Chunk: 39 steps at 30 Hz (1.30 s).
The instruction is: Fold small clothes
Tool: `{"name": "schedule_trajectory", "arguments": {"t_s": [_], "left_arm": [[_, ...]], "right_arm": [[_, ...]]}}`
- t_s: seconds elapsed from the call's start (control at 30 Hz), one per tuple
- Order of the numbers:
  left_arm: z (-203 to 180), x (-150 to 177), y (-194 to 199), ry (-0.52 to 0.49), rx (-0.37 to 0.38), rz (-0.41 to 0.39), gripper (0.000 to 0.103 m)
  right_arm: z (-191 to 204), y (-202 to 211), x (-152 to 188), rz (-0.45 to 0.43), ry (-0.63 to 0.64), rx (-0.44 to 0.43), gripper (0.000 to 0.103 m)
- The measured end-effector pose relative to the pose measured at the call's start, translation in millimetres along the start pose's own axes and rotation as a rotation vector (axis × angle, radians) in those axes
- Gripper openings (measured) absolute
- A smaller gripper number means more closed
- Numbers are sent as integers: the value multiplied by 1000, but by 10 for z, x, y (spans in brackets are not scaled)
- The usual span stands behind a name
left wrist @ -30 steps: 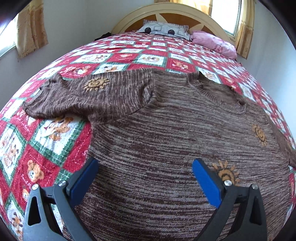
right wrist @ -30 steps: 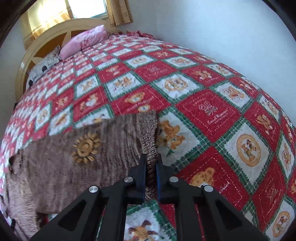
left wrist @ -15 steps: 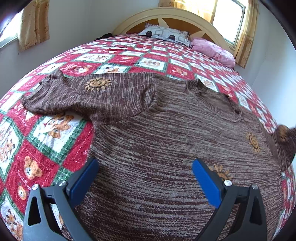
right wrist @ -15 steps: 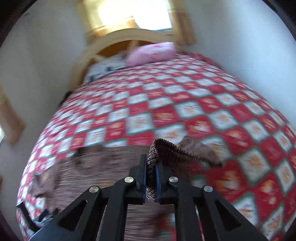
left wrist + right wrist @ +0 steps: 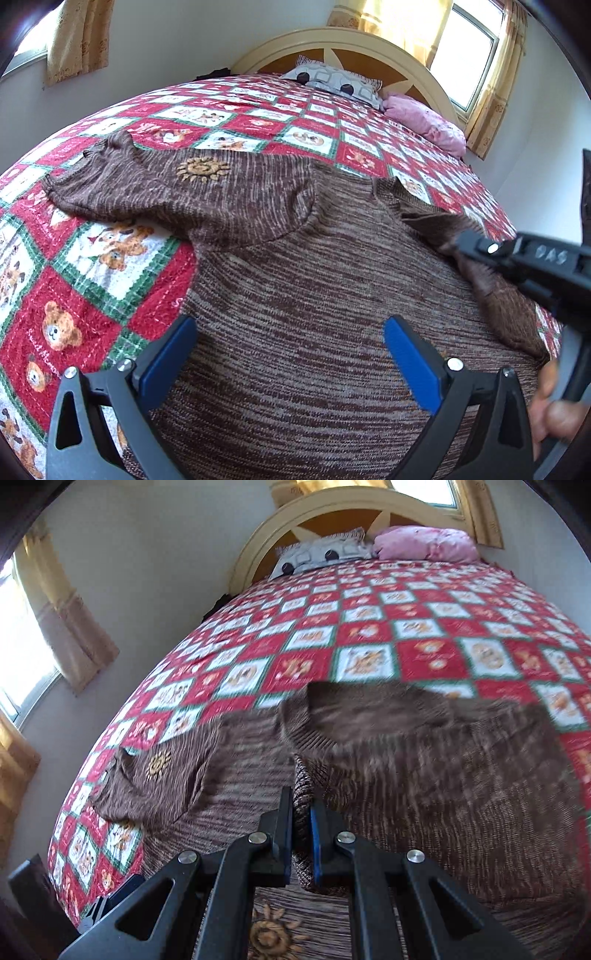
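A brown knit sweater (image 5: 295, 295) with orange sun patches lies flat on the bed. Its left sleeve (image 5: 155, 188) stretches out to the left. My left gripper (image 5: 288, 350) is open and empty, low over the sweater's lower body. My right gripper (image 5: 302, 812) is shut on the right sleeve (image 5: 302, 786) and holds it folded over the chest. It also shows in the left wrist view (image 5: 461, 242) at the right edge, with the sleeve (image 5: 495, 295) draped below it. The left sleeve shows in the right wrist view (image 5: 155, 786).
The bed has a red, white and green teddy-bear quilt (image 5: 92, 266). A grey patterned pillow (image 5: 332, 83) and a pink pillow (image 5: 424, 122) lie at the curved headboard (image 5: 351, 40). Walls and curtained windows stand on both sides.
My right gripper has lifted the right sleeve off the quilt and carried it leftward over the sweater's body. My left gripper has stayed open in about the same place.
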<state>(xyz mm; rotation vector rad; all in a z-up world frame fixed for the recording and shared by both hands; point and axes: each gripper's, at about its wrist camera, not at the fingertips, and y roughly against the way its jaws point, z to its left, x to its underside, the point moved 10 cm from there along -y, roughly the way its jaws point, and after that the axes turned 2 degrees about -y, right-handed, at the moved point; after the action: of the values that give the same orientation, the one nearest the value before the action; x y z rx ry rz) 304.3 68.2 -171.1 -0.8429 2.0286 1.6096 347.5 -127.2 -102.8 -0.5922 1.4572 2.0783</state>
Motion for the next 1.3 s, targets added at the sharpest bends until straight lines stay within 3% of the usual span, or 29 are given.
{"name": "schedule_trajectory", "arguments": {"t_s": [0.27,0.37,0.43,0.47,0.53,0.6,0.67,0.7,0.83,0.9,1.0,1.17,1.3], "left_arm": [[3,12,11,1,0,0,103],[2,15,13,2,2,0,103],[1,15,10,2,0,0,103],[1,15,9,1,0,0,103],[-2,17,6,-1,-3,1,103],[1,23,5,-3,-5,2,103],[-4,25,1,-6,-8,3,103],[-7,24,-3,-8,-9,4,103],[-11,25,-15,-12,-14,7,103],[-12,26,-20,-14,-17,8,103],[-10,29,-31,-22,-28,14,103],[-38,36,-35,-52,-55,35,103],[-234,-41,43,-33,29,51,103]], "right_arm": [[102,-203,107,16,-3,-17,7],[144,-326,192,75,-38,-71,10],[165,-398,294,151,-41,-102,24],[170,-397,320,174,-44,-120,26],[175,-258,272,153,-66,-196,26],[53,15,108,57,-105,-241,26],[-231,208,-23,-25,-150,-191,26],[-431,258,-57,-40,-169,-125,26],[-1285,344,35,-16,-144,155,26],[-1626,388,145,3,-142,244,25],[-1865,483,249,-28,-155,199,19],[-1778,487,298,-50,-70,284,22],[-1716,593,264,-133,-51,256,22]]}}
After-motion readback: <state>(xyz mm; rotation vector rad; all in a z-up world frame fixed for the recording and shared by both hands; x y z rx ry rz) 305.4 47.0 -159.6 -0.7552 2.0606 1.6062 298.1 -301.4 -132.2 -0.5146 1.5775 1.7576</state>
